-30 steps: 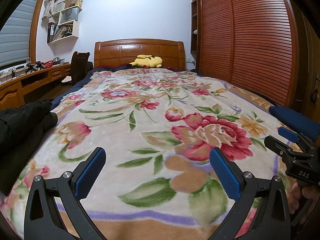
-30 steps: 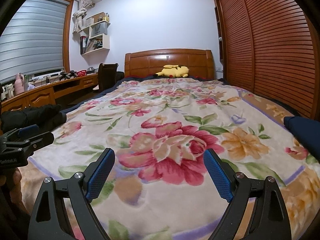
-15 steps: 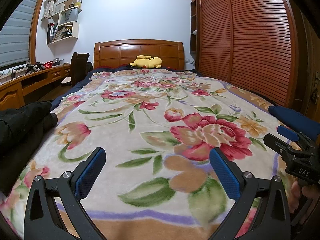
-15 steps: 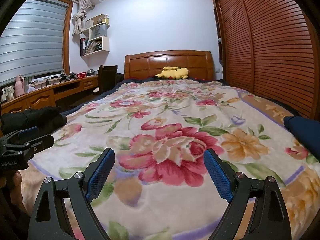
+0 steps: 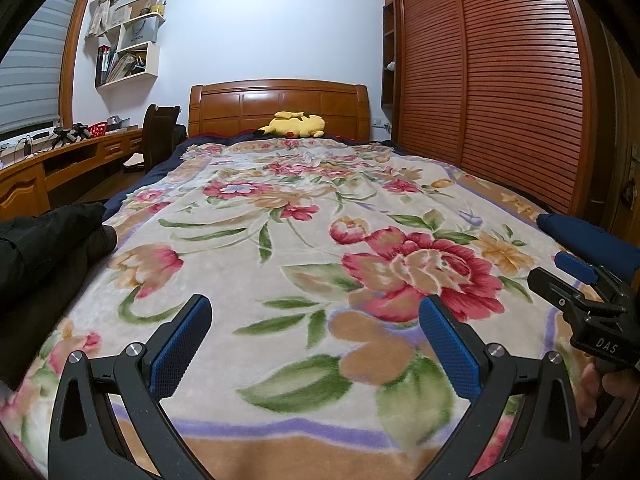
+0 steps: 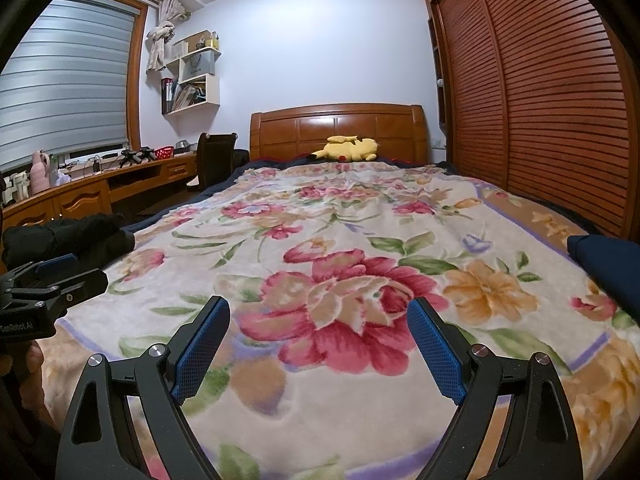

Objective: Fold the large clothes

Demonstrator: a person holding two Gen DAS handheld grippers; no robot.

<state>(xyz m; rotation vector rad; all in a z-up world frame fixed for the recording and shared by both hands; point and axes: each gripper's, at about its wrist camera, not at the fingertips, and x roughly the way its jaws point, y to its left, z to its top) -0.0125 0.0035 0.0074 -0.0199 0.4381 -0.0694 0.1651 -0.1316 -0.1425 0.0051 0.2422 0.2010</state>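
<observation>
**Both grippers poised over the bed, jaws spread**

The left gripper (image 5: 316, 334) and right gripper (image 6: 318, 338) hover above the floral plush blanket (image 5: 304, 216), jaws spread wide and grasping nothing. A black garment (image 5: 44, 236) lies bunched at the bed's left edge; a folded navy-blue garment (image 6: 608, 264) rests at the right edge. A yellow plush toy (image 5: 294, 124) sits by the wooden headboard (image 5: 280, 100).
</observation>
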